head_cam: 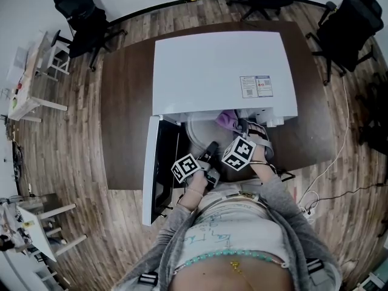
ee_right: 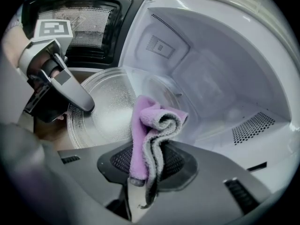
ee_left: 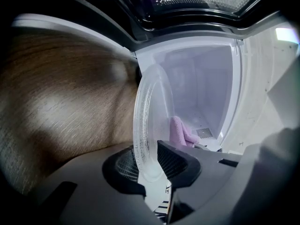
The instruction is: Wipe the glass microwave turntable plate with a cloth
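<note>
Your left hand-held gripper (ee_left: 150, 162) is clamped on the near rim of the glass turntable plate (ee_left: 152, 111), holding it tilted at the mouth of the open microwave (head_cam: 224, 71). Your right hand-held gripper (ee_right: 150, 161) is closed on the folded purple cloth (ee_right: 152, 123), close to the plate's face. Hold the left grip firm, press the cloth flat to the glass, and sweep overlapping circles from centre to rim; pinched glass could slip.

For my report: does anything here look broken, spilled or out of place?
Nothing stands out: the left hand-held gripper holds the intact glass turntable plate by its rim, and the right hand-held gripper holds a folded purple cloth.
</note>
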